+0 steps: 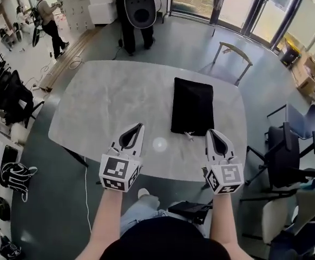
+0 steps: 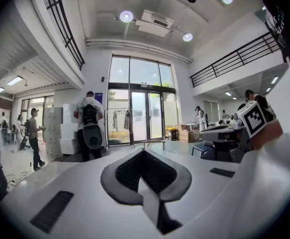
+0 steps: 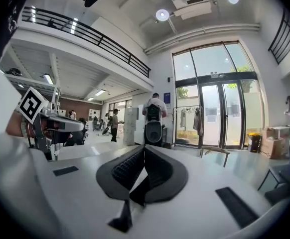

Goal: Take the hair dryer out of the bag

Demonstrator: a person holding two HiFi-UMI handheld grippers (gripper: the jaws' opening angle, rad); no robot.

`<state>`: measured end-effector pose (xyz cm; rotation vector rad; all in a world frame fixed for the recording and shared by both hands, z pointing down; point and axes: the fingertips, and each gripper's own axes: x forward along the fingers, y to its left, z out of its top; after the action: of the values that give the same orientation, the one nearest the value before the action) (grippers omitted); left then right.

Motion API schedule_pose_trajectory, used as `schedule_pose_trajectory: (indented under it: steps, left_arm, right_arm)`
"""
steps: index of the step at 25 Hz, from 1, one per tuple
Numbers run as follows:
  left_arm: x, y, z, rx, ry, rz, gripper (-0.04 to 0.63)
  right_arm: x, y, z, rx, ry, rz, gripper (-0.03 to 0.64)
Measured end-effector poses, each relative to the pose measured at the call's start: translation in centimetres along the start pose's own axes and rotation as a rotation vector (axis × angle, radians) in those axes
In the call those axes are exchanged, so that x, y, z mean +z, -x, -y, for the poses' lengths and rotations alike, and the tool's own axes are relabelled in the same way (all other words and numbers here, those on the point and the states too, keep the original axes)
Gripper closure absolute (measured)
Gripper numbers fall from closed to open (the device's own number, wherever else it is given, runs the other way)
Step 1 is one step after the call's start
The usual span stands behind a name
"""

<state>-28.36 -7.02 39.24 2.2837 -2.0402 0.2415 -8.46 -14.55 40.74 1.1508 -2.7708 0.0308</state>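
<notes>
Shut and empty: left gripper [image 1: 139, 127], right gripper [image 1: 211, 132], above the table's [image 1: 109, 99] near edge. Just beyond the right one, flat: bag [image 1: 192, 105].

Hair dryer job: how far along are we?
Done: nothing visible; the black bag lies flat on the table, no hair dryer out. In hand: nothing; left gripper and right gripper are shut and empty, short of the bag. Left: reach the bag, open it, pull the hair dryer out.

Black bag [image 1: 192, 106]; grey marbled table [image 1: 114, 96]; white grippers
</notes>
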Motion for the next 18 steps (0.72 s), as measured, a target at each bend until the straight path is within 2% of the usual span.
schedule_pose_trajectory:
  steps: [3, 8, 13, 18]
  left_arm:
    - [-0.2, -3.0, 0.2, -0.087, 0.001, -0.022, 0.586]
    - [-1.6, -8.1, 3.1, -0.219, -0.001, -0.089, 0.586]
    - [-4.0, -11.7, 5.3, -0.300, -0.044, -0.185, 0.584]
    - [-6.4, -14.9, 6.6, -0.336, -0.032, -0.265, 0.577]
  right_arm:
    - [-0.6, -0.1, 1.3, -0.068, -0.008, -0.032, 0.592]
    - [-1.9, 0.3, 5.3, -0.151, -0.036, -0.075, 0.592]
    - [-3.0, -0.5, 8.6, -0.197, -0.065, -0.099, 0.592]
    - [-3.8, -1.4, 10.5, -0.206, -0.059, -0.121, 0.592]
